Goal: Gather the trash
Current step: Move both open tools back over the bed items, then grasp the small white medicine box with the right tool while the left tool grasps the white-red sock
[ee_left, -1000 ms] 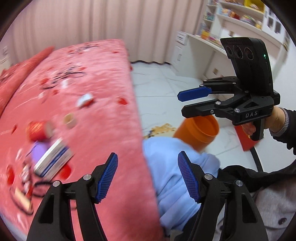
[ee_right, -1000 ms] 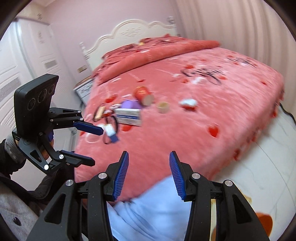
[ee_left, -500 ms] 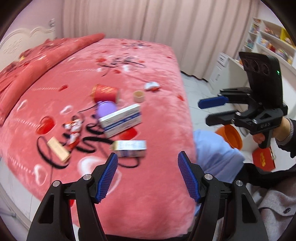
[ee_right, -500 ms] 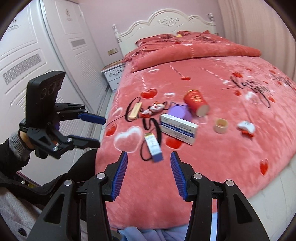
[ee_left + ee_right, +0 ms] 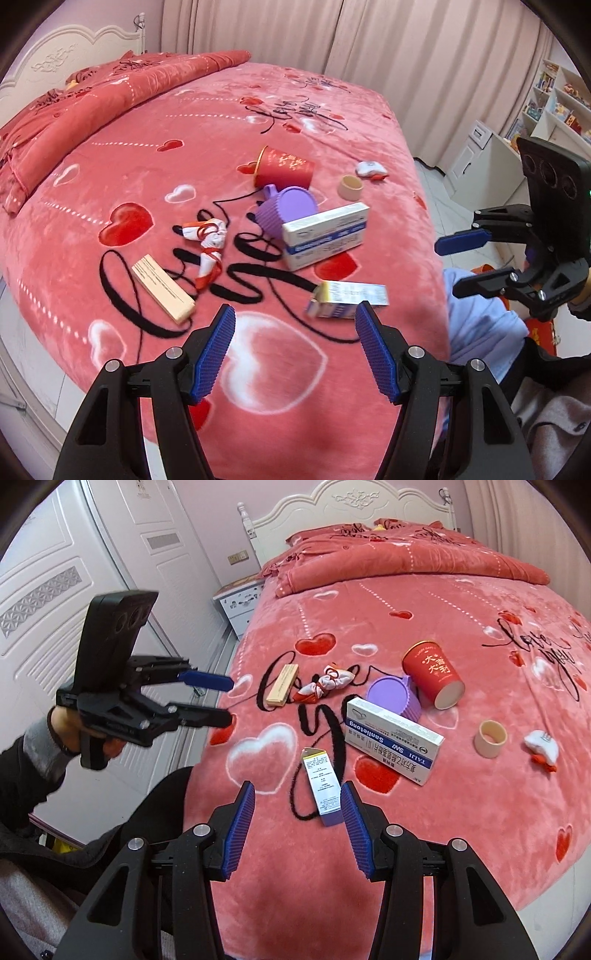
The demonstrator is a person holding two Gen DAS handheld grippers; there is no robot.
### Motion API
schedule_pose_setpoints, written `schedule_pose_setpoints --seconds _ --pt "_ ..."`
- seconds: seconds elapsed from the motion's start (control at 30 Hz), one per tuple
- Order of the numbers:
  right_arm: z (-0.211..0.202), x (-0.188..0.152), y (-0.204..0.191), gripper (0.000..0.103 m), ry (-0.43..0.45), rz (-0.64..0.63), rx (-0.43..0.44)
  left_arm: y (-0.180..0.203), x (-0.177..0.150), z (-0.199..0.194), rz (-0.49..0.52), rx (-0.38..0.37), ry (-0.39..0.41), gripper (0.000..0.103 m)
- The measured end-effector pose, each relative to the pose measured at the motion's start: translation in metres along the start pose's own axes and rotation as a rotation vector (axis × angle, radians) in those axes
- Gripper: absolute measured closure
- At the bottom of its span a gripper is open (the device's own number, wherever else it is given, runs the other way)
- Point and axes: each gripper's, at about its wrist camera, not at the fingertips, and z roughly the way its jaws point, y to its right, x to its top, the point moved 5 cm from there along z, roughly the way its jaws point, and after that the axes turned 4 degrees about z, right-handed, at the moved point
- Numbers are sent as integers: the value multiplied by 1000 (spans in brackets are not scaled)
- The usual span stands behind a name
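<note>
Trash scattered mid-bed (image 5: pixel 110 155): small carton (image 5: pixel 322 788) nearest, blue-white box (image 5: pixel 393 740), red cup (image 5: pixel 432 674) beyond. We hold left gripper (image 5: pixel 295 350) wide, right gripper (image 5: pixel 297 827) narrower, both empty above blanket.

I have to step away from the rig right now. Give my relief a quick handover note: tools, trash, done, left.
Left tool: open, empty, above the near edge of the bed.
Right tool: open, empty, the small carton lying just ahead between its tips, not gripped.
On the bed: red cup, purple cup, medicine box, tape core, wooden block, two crumpled wrappers.
Done: nothing picked yet.
Left: all of it.
</note>
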Motion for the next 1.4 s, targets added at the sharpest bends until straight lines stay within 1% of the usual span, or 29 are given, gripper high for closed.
schedule_pose_setpoints --seconds 0.1,0.3,0.47,0.6,0.7,0.87,0.9,0.93,1.0,1.07,1.1,1.13,1.27,1.4 --pt "14 1 2 54 -14 3 -6 -15 5 13 16 -6 -21 35" --pt "42 1 10 54 -42 3 -35 -38 20 44 95 -17 -61 35" --pt "62 -1 14 54 -68 5 -33 -59 27 72 118 -29 -103 35" --pt "74 -2 19 54 -89 0 -41 -67 28 87 147 -38 -122 35" --pt "81 -4 21 54 -99 9 -39 -73 27 97 152 -59 -133 35" --pt "93 -6 26 54 -114 18 -40 -83 23 113 175 -68 -162 35" --pt "96 -6 27 54 -114 18 -43 -85 22 115 172 -71 -165 38" --pt "97 -6 28 54 -116 18 -44 -87 22 117 169 -76 -167 46" --pt "102 -6 28 55 -127 19 -41 -90 21 119 167 -79 -166 53" --pt "104 -7 27 62 -130 10 -40 -92 22 120 167 -73 -161 66" --pt "105 -7 27 64 -132 7 -40 -92 22 119 159 -80 -155 72" --pt "106 -7 27 71 -137 3 -38 -91 22 119 155 -89 -152 83" --pt "107 -10 26 73 -142 0 -35 -79 20 115 176 -93 -157 83" --pt "101 -11 29 74 -126 15 -28 -65 12 107 160 -113 -168 83"
